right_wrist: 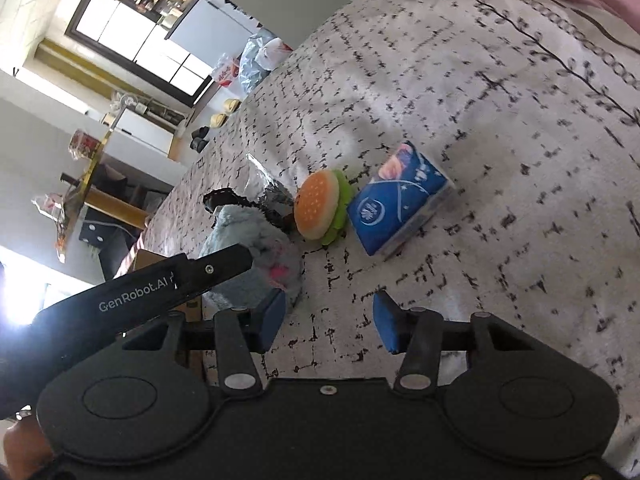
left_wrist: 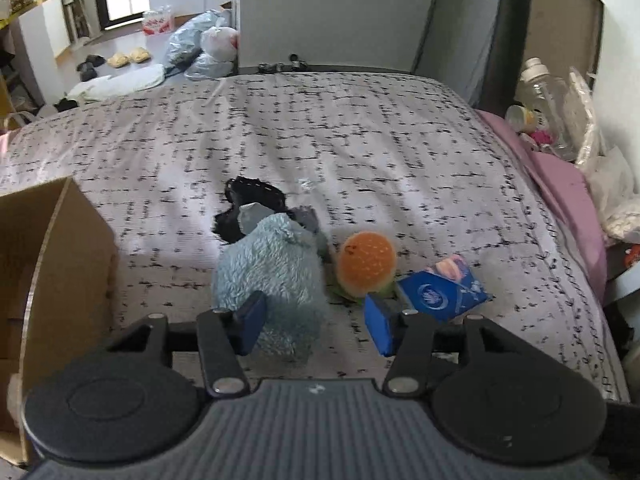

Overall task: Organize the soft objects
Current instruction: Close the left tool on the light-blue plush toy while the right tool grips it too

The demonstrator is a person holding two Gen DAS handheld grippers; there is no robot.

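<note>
Left wrist view: left tongs (left_wrist: 316, 322), lower centre, jaws spread, the left pad against a fluffy blue plush toy (left_wrist: 272, 280), the right pad clear of it over the bed cover (left_wrist: 360, 140). Behind the plush, a black cloth (left_wrist: 250, 196). Right of centre, a burger-shaped soft toy (left_wrist: 366, 264), then a blue tissue pack (left_wrist: 440, 292). Cardboard box (left_wrist: 56, 264) at left edge. Right wrist view: right tongs (right_wrist: 330, 322), lower centre, jaws spread, nothing between them, bed cover beneath; burger toy and tissue pack mid-frame above.
</note>
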